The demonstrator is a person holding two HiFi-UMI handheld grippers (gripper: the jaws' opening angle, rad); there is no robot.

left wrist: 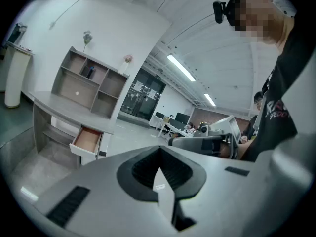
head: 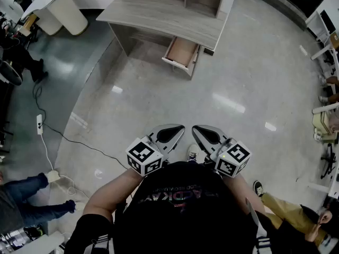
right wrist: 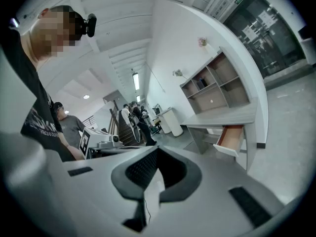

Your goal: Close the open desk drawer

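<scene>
The grey desk (head: pixel 159 16) stands far ahead across the floor, with shelves on top. Its wooden drawer (head: pixel 181 53) is pulled out at the desk's right end, with nothing showing on the part of its floor that I see. The drawer (left wrist: pixel 86 141) shows small at the left of the left gripper view, and the drawer (right wrist: pixel 230 139) shows at the right of the right gripper view. My left gripper (head: pixel 177 129) and right gripper (head: pixel 198 131) are held side by side close to my chest. Both are shut on nothing and far from the drawer.
A white cable and power strip (head: pixel 39 124) lie on the floor at the left. A white rounded counter (head: pixel 61 7) stands at the back left. Someone stands at the lower left (head: pixel 26 194) and another sits at the lower right (head: pixel 288 216). Chairs (head: pixel 328 120) line the right side.
</scene>
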